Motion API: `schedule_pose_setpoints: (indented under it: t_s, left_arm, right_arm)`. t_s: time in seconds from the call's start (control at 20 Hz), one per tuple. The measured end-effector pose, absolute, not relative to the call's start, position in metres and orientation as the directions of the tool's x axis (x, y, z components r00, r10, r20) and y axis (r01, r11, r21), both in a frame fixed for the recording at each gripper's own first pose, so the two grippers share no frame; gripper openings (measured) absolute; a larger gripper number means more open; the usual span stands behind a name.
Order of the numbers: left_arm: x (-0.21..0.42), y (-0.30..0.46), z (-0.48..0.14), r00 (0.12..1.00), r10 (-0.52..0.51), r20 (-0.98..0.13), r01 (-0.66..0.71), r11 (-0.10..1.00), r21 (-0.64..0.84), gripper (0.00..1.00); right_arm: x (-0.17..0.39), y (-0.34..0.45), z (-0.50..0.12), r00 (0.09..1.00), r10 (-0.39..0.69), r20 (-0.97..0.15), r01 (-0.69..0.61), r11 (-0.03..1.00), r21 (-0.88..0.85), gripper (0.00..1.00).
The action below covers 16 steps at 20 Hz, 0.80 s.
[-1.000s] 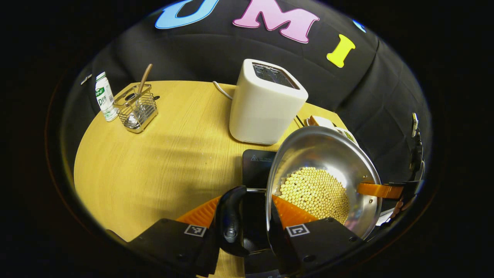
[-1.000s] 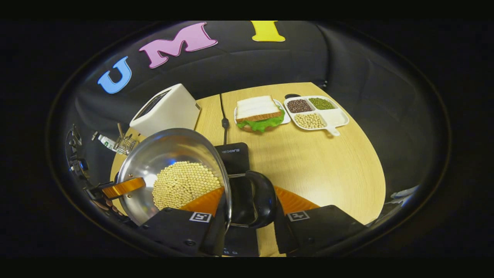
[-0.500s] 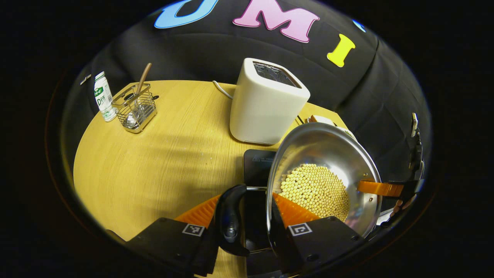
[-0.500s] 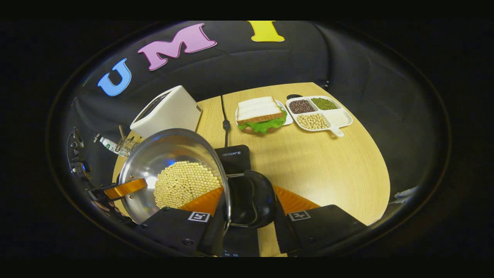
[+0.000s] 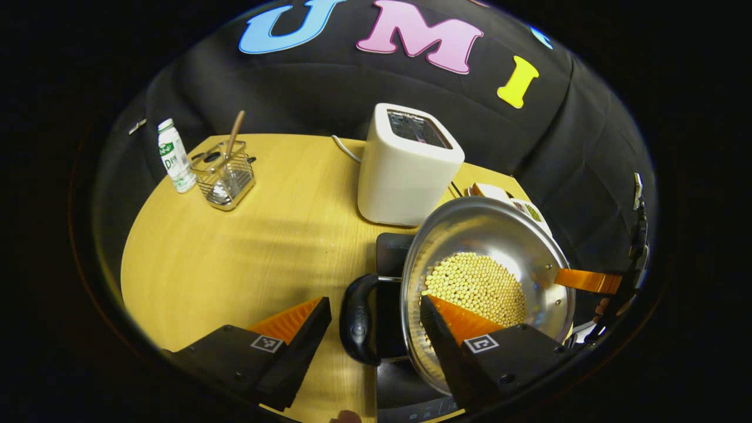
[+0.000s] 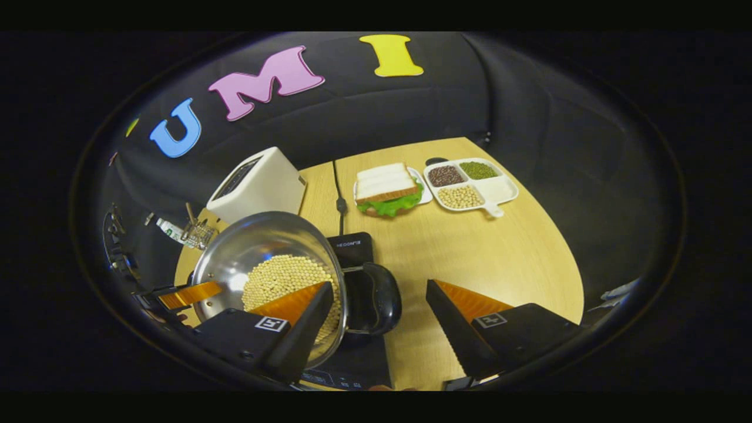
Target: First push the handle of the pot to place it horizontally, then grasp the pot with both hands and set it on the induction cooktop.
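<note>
Black cloth backs one round wooden table (image 5: 235,247).

Left gripper view: the left gripper (image 5: 376,335) sits at 6 o'clock, jaws spread, gripping nothing. One pot (image 5: 487,235) of pale beans rests on the black cooktop (image 5: 390,255), right of centre. Its black handle (image 5: 355,320) lies between the fingers, touching neither. One white toaster (image 5: 408,167) stands at 12 o'clock; one bottle (image 5: 174,155) and one wire basket (image 5: 226,176) stand at 10 o'clock. At 3 o'clock an orange finger of the right gripper (image 5: 587,281) reaches the pot's far rim.

Right gripper view: the right gripper (image 6: 379,326), jaws spread, straddles the pot's other handle (image 6: 376,296) without touching. One sandwich (image 6: 385,188) and one four-part tray (image 6: 470,185) lie at 12 o'clock. The left gripper's orange finger shows at 9 o'clock.
</note>
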State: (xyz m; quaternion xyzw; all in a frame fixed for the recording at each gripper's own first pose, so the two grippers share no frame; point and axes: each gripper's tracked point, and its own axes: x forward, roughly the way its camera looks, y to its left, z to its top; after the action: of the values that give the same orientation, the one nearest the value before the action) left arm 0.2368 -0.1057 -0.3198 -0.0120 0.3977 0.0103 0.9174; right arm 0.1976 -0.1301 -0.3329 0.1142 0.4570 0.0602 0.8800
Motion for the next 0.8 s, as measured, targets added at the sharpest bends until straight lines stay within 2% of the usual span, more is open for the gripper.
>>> schedule_pose_setpoints:
  t_s: [0.05, 0.1, 0.15, 0.4, 0.6, 0.8]
  left_arm:
    - [0.232, -0.104, -0.301, 0.712, 0.029, -0.702, -0.038, 0.999, 0.002, 0.96]
    - [0.227, -0.102, -0.282, 0.742, 0.051, -0.669, -0.046, 0.999, 0.025, 0.96]
    - [0.221, -0.1, -0.26, 0.771, 0.075, -0.632, -0.06, 0.997, 0.044, 0.96]
    - [0.186, -0.101, -0.15, 0.894, 0.134, -0.427, -0.107, 0.99, 0.087, 0.95]
    - [0.154, -0.098, -0.08, 0.95, 0.138, -0.28, -0.108, 0.987, 0.12, 0.95]
    - [0.108, -0.104, -0.022, 0.982, 0.106, -0.158, -0.078, 0.982, 0.172, 0.95]
  right_arm:
    - [0.199, -0.135, -0.315, 0.616, 0.207, -0.76, -0.012, 0.967, 0.254, 0.99]
    - [0.199, -0.139, -0.297, 0.65, 0.211, -0.73, -0.024, 0.966, 0.258, 0.93]
    - [0.197, -0.141, -0.277, 0.687, 0.217, -0.694, -0.042, 0.965, 0.26, 0.99]
    - [0.185, -0.157, -0.164, 0.85, 0.21, -0.484, -0.113, 0.968, 0.223, 0.99]
    - [0.16, -0.165, -0.096, 0.928, 0.164, -0.334, -0.089, 0.969, 0.229, 0.98]
    - [0.122, -0.152, -0.029, 0.965, 0.165, -0.206, -0.114, 0.965, 0.237, 0.98]
